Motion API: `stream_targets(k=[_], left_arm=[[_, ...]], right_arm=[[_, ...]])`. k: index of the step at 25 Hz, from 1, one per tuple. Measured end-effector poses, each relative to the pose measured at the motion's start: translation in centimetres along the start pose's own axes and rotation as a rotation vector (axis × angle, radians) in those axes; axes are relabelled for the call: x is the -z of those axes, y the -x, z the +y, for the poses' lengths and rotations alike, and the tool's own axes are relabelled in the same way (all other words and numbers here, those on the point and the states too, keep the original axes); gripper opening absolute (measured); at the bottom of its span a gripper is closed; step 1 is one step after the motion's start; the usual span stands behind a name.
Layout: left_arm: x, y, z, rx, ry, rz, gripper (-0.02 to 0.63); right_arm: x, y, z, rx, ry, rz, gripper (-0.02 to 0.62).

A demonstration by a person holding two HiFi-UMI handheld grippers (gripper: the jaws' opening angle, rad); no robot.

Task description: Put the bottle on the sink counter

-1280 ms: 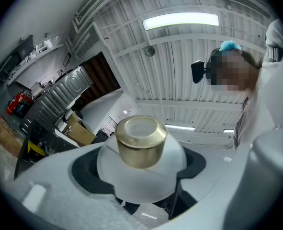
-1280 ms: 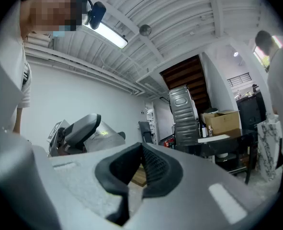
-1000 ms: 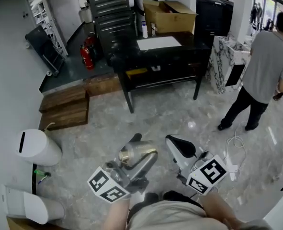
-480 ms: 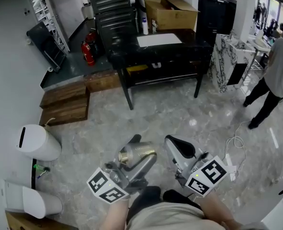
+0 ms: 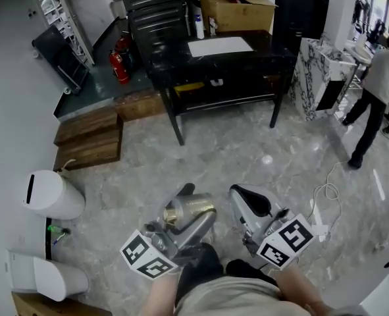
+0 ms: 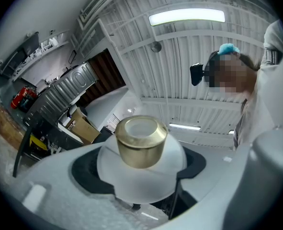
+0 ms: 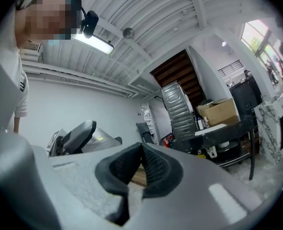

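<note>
In the left gripper view a white bottle (image 6: 142, 174) with a gold cap (image 6: 140, 141) sits between the jaws, cap pointing away from the camera. My left gripper (image 6: 139, 178) is shut on it. From the head view the bottle (image 5: 189, 210) shows as a gold shape in the left gripper (image 5: 195, 205), held low over the grey marble floor in front of my body. My right gripper (image 5: 248, 201) hangs beside it to the right; in its own view the right gripper (image 7: 141, 169) has its dark pads touching with nothing between them. No sink counter is recognisable in these views.
A black table (image 5: 273, 48) stands ahead with a cardboard box (image 5: 237, 8), a white sheet (image 5: 220, 46) and small bottles (image 5: 199, 26). Wooden steps (image 5: 89, 143) and a fire extinguisher (image 5: 120, 68) are at left, a white bin (image 5: 49, 196) nearer. A person (image 5: 375, 91) stands at right beside a marbled cabinet (image 5: 319, 78).
The person at the right has walked away toward the right edge. Both grippers keep their places, and the bottle stays in the left one.
</note>
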State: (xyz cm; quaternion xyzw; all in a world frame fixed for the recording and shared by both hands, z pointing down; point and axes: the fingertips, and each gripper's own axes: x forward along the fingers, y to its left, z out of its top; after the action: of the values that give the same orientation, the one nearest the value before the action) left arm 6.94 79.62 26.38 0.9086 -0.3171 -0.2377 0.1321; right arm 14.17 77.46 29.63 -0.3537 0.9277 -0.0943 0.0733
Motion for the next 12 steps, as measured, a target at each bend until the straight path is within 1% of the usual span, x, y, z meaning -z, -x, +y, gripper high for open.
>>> stream_targets(k=[4,8,12], left_arm=[[-1.6,-1.7,4.6,0.015,-0.001,-0.011,0.347],[-4.2,-4.1,10.4,0.021,-0.019,-0.029,0.347],[-7.0,-6.0,16.3,0.031,-0.025,-0.015,0.347]], right_arm=[[-0.8,-4.5,-1.9,-0.004,0.015,-0.017,0.003],[-1.9,-11.0,-4.8,-0.008,0.048,-0.019,0.003],[-3.4,-17.3,-6.6,0.0,0.073,-0.036,0.003]])
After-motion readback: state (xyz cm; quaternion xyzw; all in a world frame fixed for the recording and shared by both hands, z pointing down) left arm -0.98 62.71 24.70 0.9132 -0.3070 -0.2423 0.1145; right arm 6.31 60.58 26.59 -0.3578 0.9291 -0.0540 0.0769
